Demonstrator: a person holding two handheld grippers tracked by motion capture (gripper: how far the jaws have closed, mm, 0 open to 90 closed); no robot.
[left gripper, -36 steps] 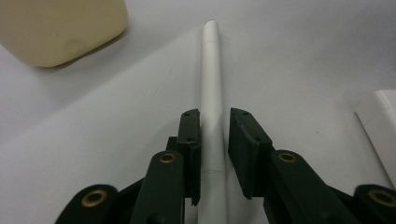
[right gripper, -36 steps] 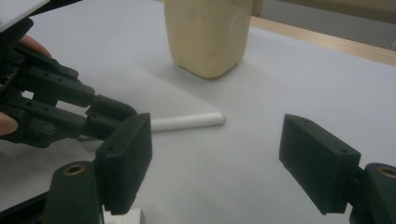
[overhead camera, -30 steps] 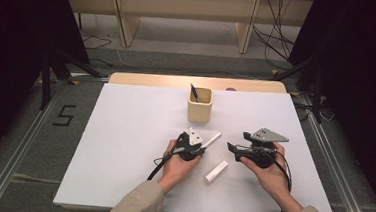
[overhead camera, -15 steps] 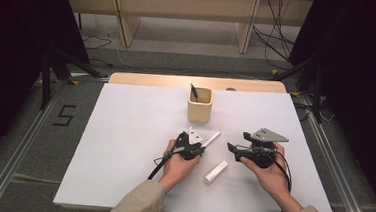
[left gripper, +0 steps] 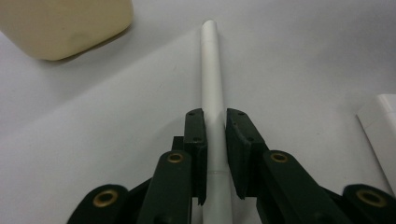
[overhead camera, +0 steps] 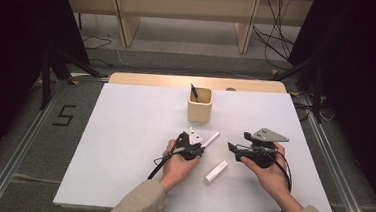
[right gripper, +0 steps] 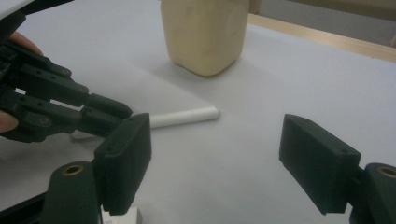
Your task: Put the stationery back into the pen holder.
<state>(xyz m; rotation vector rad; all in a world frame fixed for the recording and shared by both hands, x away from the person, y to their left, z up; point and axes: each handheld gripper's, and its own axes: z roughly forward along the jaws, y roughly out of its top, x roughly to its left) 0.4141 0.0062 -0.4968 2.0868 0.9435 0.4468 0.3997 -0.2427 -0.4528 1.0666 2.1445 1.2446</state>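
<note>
A white pen [overhead camera: 212, 138] lies on the white table [overhead camera: 124, 131] in front of a cream cup [overhead camera: 199, 107]. My left gripper [left gripper: 215, 140] is shut on the pen's [left gripper: 211, 79] near end, and the far end points towards the cup [left gripper: 60, 23]. A short white cap [overhead camera: 216, 171] lies between the two hands. My right gripper [right gripper: 217, 154] stands open over bare table, level with the pen [right gripper: 187, 117] and facing the left gripper [right gripper: 100, 112]. In the high view the right gripper [overhead camera: 233, 148] is to the right of the cap.
A dark pen [overhead camera: 193, 91] stands in the cup. The table's wooden far edge [overhead camera: 197, 81] lies behind the cup. Cables and shelf legs are on the floor beyond the table. The cap's end [right gripper: 122, 216] lies just under my right gripper's left jaw.
</note>
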